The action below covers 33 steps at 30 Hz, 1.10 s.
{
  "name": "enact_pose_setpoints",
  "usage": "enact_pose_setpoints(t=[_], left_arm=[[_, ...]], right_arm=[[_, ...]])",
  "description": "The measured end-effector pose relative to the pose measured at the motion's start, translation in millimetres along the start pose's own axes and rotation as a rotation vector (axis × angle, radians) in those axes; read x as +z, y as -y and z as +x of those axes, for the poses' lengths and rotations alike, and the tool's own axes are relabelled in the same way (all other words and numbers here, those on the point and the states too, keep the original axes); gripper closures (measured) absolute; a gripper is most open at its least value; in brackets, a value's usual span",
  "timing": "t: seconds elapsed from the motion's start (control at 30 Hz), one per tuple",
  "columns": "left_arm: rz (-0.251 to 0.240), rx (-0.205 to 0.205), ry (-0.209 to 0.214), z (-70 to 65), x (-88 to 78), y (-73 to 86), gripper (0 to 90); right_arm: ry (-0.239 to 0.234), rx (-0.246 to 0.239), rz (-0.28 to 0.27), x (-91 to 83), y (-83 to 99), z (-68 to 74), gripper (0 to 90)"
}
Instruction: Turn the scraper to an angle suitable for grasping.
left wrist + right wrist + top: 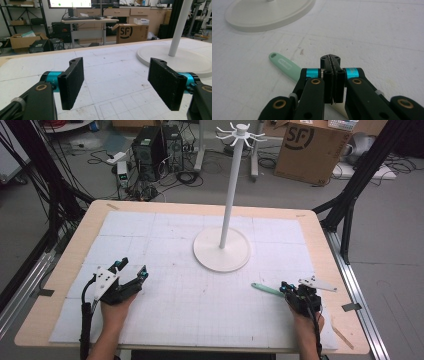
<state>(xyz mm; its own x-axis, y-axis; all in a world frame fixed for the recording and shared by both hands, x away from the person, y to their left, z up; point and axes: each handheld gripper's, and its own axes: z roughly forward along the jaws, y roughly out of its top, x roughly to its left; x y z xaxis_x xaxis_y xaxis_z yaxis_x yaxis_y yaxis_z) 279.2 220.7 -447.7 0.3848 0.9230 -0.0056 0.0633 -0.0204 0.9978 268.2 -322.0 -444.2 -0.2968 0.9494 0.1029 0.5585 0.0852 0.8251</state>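
**Right gripper shut over green-handled utensil**

Right gripper (331, 75): jaws pressed together, nothing visible between the pads. The mint-green utensil handle (284, 65) lies flat on the gridded mat (175, 295), passing beneath the jaws. Left gripper (120, 82): jaws wide apart, empty, above the mat. White stand base (221, 251) sits well apart

A robotics lab is showing here: black computer towers (159, 151) and tangled cables are sitting beyond the wooden table's (75, 250) far edge.
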Motion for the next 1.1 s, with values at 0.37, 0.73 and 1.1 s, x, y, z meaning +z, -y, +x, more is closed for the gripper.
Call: enact_pose_setpoints(t=[0.37,0.73,1.1], left_arm=[[0.0,-0.001,0.001,0.3,0.1,0.0,29.6],[0.0,-0.003,0.0,0.3,0.1,0.1,29.6],[0.0,-0.001,0.003,0.3,0.2,0.1,29.6]], right_arm=[[0.026,0.035,0.046,-5.4,3.1,-13.9,90.0],[0.033,0.057,0.092,-7.1,5.3,-21.0,90.0],[0.022,0.062,0.125,-6.6,5.1,-21.1,90.0]])
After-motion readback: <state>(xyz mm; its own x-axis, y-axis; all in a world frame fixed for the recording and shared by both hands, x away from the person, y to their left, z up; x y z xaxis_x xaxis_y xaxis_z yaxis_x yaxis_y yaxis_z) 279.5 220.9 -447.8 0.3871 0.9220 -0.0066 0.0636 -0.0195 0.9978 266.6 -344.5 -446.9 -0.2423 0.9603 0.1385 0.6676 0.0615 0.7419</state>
